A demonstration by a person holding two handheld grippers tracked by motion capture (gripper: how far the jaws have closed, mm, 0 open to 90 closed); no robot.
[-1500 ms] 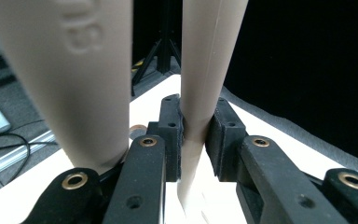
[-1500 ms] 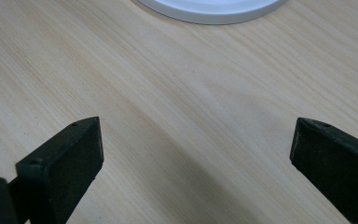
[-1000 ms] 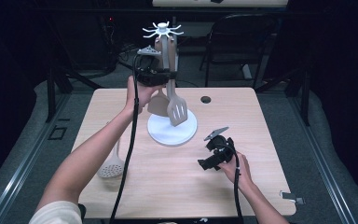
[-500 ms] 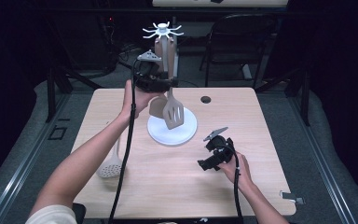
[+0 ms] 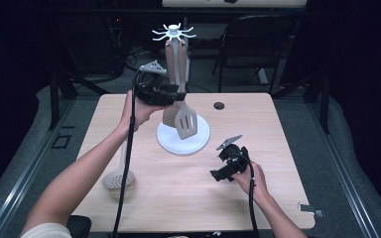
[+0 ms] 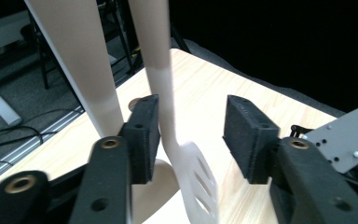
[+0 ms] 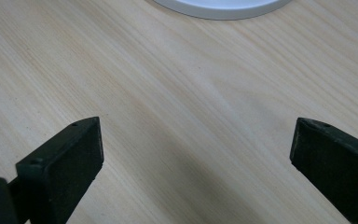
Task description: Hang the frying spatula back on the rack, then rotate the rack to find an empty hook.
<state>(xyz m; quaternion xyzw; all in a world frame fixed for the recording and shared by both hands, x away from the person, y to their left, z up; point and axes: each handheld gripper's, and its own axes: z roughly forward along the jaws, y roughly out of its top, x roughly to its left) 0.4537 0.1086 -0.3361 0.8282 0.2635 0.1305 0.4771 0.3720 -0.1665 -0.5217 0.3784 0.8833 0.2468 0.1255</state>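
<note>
A white rack (image 5: 174,34) with hooks on top stands on a round white base (image 5: 198,144) at the table's middle. From it hang a beige slotted spatula (image 5: 186,121) and a second beige utensil (image 5: 170,115). My left gripper (image 5: 177,94) is level with their handles. In the left gripper view the left gripper (image 6: 191,135) is open and its jaws have just been closing. The spatula's handle (image 6: 161,70) hangs between them, close against the left pad (image 6: 142,135) and well clear of the right one. My right gripper (image 5: 222,163) rests open on the table.
A pale skimmer (image 5: 116,179) lies on the table at the left, under my left forearm. A small dark hole (image 5: 219,105) sits at the table's back. In the right gripper view the right gripper (image 7: 196,144) frames bare wood, with the base's rim (image 7: 219,10) ahead.
The left gripper's jaws have come apart from the spatula's handle, and the hand has drifted a little lower and nearer. The spatula hangs from the rack. The right hand has not moved.
</note>
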